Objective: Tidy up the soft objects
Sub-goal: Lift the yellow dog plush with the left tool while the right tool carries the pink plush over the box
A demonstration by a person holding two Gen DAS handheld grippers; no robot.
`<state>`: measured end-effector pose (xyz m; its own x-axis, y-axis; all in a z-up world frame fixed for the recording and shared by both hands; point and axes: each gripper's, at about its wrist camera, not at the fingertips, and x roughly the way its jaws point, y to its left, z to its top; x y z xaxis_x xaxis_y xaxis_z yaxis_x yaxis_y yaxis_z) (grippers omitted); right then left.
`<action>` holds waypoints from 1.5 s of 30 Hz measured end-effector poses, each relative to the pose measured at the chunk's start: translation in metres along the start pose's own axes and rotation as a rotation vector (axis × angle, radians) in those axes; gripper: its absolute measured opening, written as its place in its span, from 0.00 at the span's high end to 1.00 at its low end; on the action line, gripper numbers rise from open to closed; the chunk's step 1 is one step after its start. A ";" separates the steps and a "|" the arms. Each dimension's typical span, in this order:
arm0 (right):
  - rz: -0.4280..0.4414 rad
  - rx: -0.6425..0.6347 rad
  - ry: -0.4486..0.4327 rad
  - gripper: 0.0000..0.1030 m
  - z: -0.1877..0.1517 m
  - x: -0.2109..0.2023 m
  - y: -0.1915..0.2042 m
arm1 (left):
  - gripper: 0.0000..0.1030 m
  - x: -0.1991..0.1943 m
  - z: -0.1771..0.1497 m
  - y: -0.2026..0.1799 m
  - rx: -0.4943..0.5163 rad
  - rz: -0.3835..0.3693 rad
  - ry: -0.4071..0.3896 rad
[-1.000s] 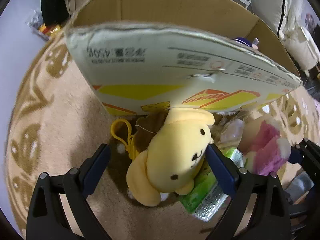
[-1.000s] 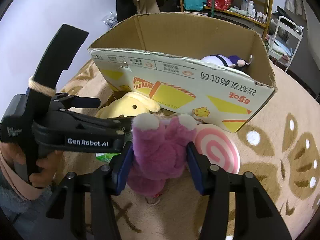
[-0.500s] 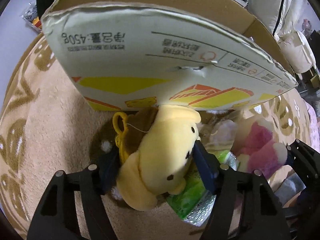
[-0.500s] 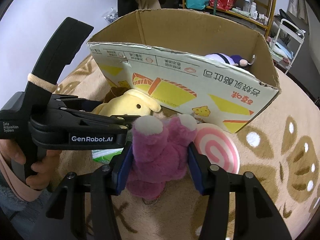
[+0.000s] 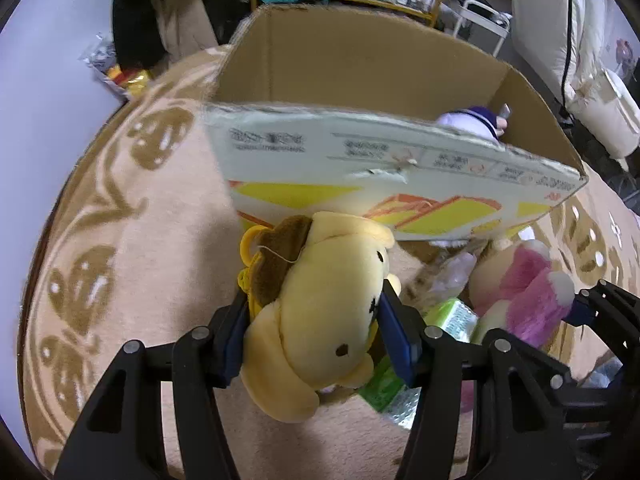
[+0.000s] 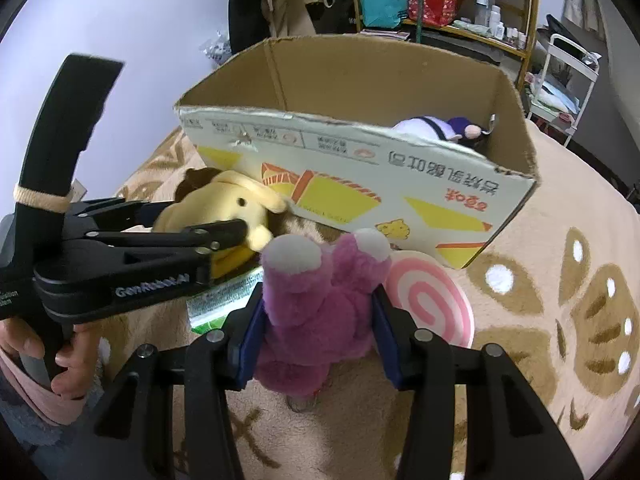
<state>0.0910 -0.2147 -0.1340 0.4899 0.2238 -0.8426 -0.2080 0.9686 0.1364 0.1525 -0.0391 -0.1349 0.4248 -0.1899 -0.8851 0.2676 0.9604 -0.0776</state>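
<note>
One white-and-purple soft doll (image 6: 438,130) already lay inside the open brown cardboard box with yellow and orange print (image 6: 360,184), in its far right corner, so by my reckoning the sorting was barely begun. My left gripper (image 5: 316,320) was clenched on the yellow plush dog with a brown cap (image 5: 324,304), raised just off the beige patterned rug (image 5: 132,264) against the box's near wall. My right gripper (image 6: 316,324) was squeezed on the fuzzy pink-purple plush with white ear tips (image 6: 316,304), close to that wall's right half. A round pink-and-white swirl cushion (image 6: 430,300) and a green plastic packet (image 5: 436,344) lay on the rug near the box's near wall, unsorted. The near wall's rim stood above both toys, so each would need lifting over it; the box's left half looked free, and the air above the box seemed open
</note>
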 end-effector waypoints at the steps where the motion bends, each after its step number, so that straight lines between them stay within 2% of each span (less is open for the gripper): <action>1: -0.002 0.006 -0.002 0.50 0.000 -0.001 -0.001 | 0.45 -0.003 0.000 0.001 -0.004 0.006 -0.008; 5: -0.003 0.023 -0.016 0.49 0.000 -0.009 -0.002 | 0.44 -0.014 0.000 0.005 -0.022 0.019 -0.033; 13: -0.027 0.047 -0.028 0.49 -0.007 -0.023 0.000 | 0.44 -0.030 -0.011 0.003 0.003 0.058 -0.065; 21: -0.054 0.080 0.019 0.49 -0.010 -0.017 -0.004 | 0.44 -0.036 -0.018 -0.011 0.058 0.125 -0.098; 24: -0.050 0.093 0.024 0.49 -0.010 -0.016 -0.007 | 0.44 -0.038 -0.021 -0.012 0.063 0.124 -0.098; 28: -0.063 0.103 0.003 0.49 -0.010 -0.021 -0.009 | 0.44 -0.042 -0.024 -0.013 0.084 0.135 -0.117; 45: -0.026 0.209 -0.126 0.49 -0.006 -0.056 -0.026 | 0.44 -0.055 -0.024 -0.006 0.048 0.126 -0.173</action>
<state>0.0641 -0.2527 -0.0935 0.5972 0.1974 -0.7774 -0.0204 0.9727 0.2312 0.1066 -0.0298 -0.0972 0.5982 -0.1047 -0.7945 0.2416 0.9688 0.0542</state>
